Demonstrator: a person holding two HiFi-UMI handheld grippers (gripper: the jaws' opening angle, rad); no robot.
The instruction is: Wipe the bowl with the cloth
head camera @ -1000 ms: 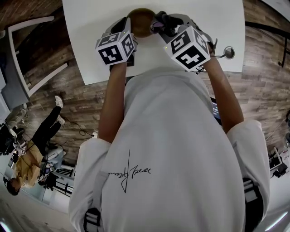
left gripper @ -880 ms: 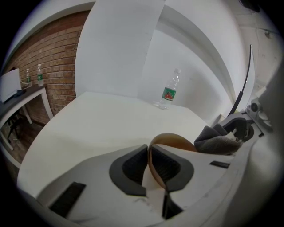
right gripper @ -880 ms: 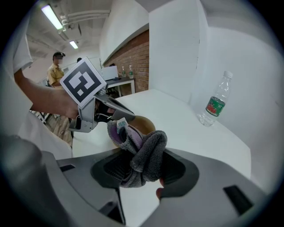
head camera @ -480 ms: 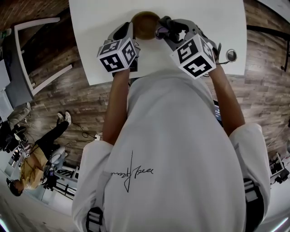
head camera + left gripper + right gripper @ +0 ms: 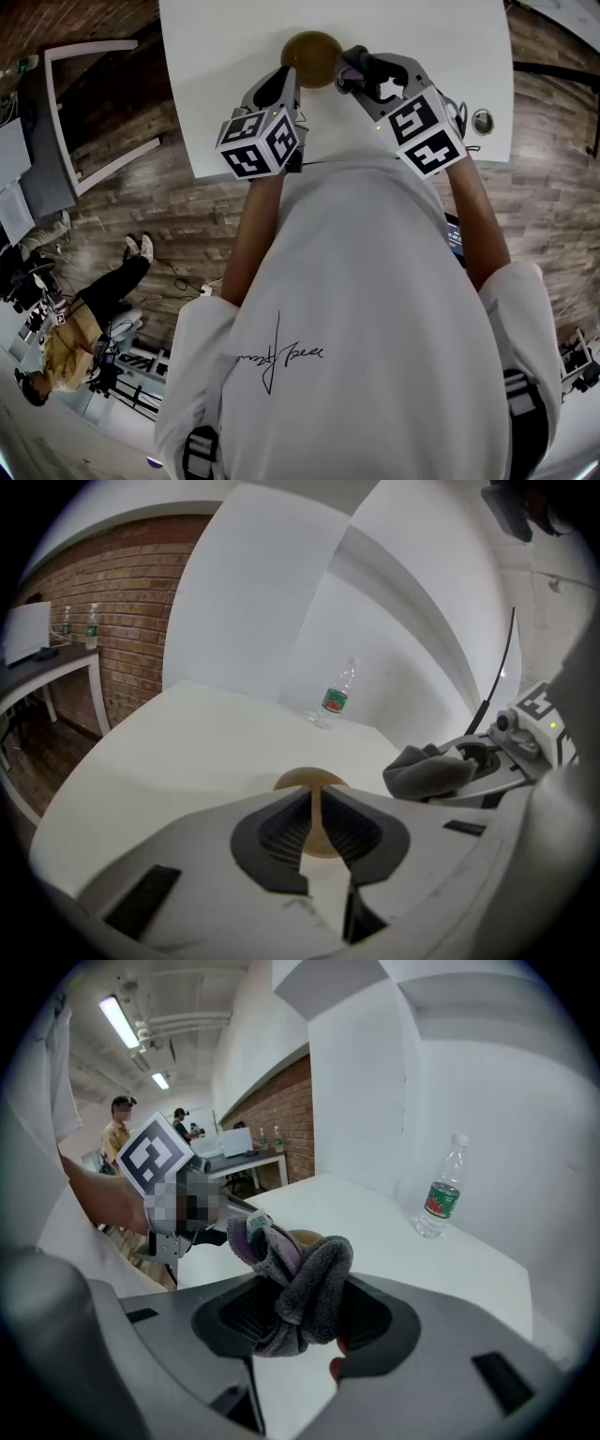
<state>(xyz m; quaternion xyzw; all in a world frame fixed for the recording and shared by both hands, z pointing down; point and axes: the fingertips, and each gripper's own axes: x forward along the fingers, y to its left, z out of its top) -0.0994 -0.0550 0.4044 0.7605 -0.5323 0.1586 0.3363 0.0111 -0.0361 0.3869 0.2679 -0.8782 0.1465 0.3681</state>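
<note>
I'm over a white tabletop (image 5: 234,56), with its far edge near plain white walls (image 5: 281,602). Floor (image 5: 159,216) is grey-brown wood plank. Brick wall (image 5: 131,611) runs along the left, with a side table (image 5: 97,694) against it. A white frame (image 5: 94,47) stands on the floor, left of the tabletop. Ceiling strip lights (image 5: 120,1021) are on, and the light is bright and even.

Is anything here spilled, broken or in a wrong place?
Nothing stands out. The left claw grips the bowl by its rim, the right claw holds the bunched cloth, and the bottle stands upright.
</note>
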